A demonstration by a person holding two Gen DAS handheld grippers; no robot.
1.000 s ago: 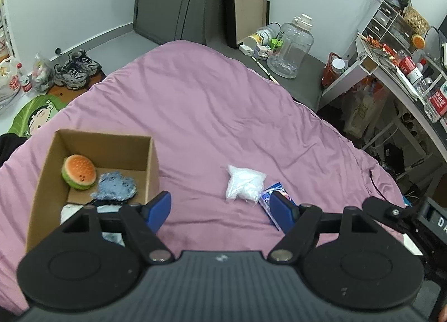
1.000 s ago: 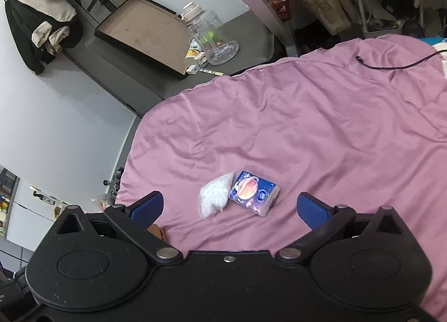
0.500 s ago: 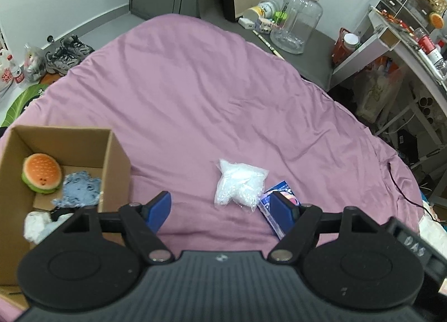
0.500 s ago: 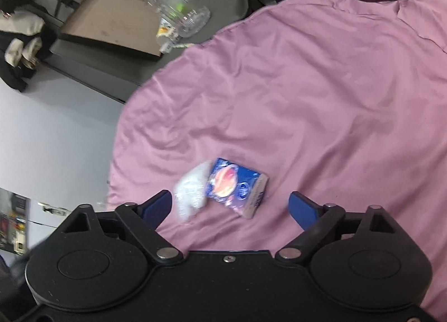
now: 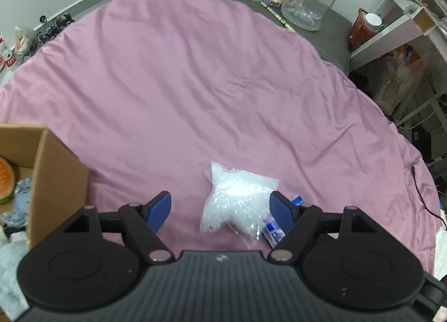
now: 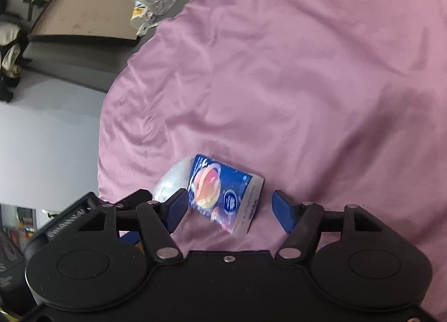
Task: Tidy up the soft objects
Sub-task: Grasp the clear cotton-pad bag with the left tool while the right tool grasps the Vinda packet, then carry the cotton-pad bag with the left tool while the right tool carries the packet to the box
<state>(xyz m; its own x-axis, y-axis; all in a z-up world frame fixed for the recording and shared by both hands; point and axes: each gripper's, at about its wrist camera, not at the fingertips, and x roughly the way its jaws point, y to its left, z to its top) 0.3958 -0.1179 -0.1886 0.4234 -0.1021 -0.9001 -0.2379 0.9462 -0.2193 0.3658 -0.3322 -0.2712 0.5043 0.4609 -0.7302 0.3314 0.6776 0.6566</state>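
The right gripper [image 6: 227, 206] has its jaws apart and just closing in, the blue tissue pack [image 6: 226, 193] lying between them on the bed, its left edge at the left pad, clear of the right one. The left gripper [image 5: 220, 207] also stands with jaws apart, the clear plastic bag of white filling [image 5: 237, 201] between them, right edge by the right pad. Bag and pack touch on the purple bedsheet [image 5: 195, 84]. At the left stands a cardboard box [image 5: 53, 179] holding a burger-shaped plush [image 5: 5, 179] and grey-blue cloth [image 5: 21, 196].
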